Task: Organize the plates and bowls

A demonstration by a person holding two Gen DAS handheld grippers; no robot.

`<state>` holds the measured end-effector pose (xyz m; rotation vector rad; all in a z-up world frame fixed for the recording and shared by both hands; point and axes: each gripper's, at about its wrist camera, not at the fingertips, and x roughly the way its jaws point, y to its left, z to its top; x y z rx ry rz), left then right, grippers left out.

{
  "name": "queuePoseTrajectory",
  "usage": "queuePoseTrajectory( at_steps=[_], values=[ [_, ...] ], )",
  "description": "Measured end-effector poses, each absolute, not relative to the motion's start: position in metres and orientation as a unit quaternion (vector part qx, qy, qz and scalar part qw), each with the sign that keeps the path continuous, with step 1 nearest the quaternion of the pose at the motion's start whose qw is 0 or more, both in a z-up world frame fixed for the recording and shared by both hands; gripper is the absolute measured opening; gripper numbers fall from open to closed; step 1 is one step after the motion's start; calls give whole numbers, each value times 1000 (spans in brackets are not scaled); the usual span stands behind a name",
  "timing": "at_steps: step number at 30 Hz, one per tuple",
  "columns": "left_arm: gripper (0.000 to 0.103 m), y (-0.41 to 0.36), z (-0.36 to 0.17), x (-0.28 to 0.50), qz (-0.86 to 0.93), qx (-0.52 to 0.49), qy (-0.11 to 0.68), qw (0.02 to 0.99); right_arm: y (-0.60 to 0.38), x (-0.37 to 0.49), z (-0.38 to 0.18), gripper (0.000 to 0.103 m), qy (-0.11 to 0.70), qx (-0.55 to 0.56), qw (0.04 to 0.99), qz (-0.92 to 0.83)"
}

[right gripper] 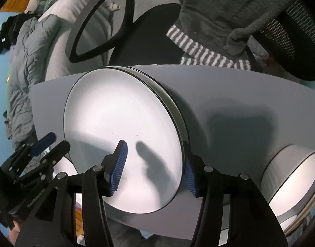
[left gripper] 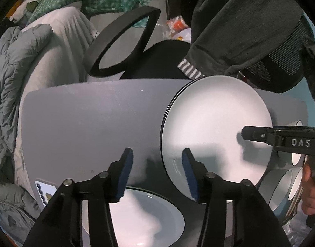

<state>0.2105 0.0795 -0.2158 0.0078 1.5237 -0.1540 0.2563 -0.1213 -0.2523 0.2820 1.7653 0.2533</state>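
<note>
A white plate with a dark rim [right gripper: 120, 135] lies on top of another plate on the grey table [right gripper: 229, 94]; it also shows in the left wrist view [left gripper: 215, 129]. My right gripper [right gripper: 154, 168] is open, its jaws straddling the plate's near right edge, one finger over the plate and one outside the rim. My left gripper [left gripper: 157, 175] is open and empty above the table, over a second white plate [left gripper: 149, 216] at the near edge. White bowls [right gripper: 291, 177] lie tipped on their sides at the right, also in the left wrist view [left gripper: 285, 189].
A black office chair [left gripper: 157, 59] with a dark garment [left gripper: 239, 20] draped on it stands behind the table. A bed with grey bedding [left gripper: 23, 65] is at the left. A phone [left gripper: 44, 191] lies on the table's near left corner.
</note>
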Motion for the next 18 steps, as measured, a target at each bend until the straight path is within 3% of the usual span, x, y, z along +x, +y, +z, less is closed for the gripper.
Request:
queuePoseTrajectory(
  at_steps=[8, 18],
  values=[
    [65, 82, -198, 204, -75, 7, 667, 741, -124, 251, -248, 56, 759, 141, 631, 79],
    [65, 81, -188, 186, -86, 5, 660, 746, -122, 241, -237, 64, 740, 123, 660, 44]
  ],
)
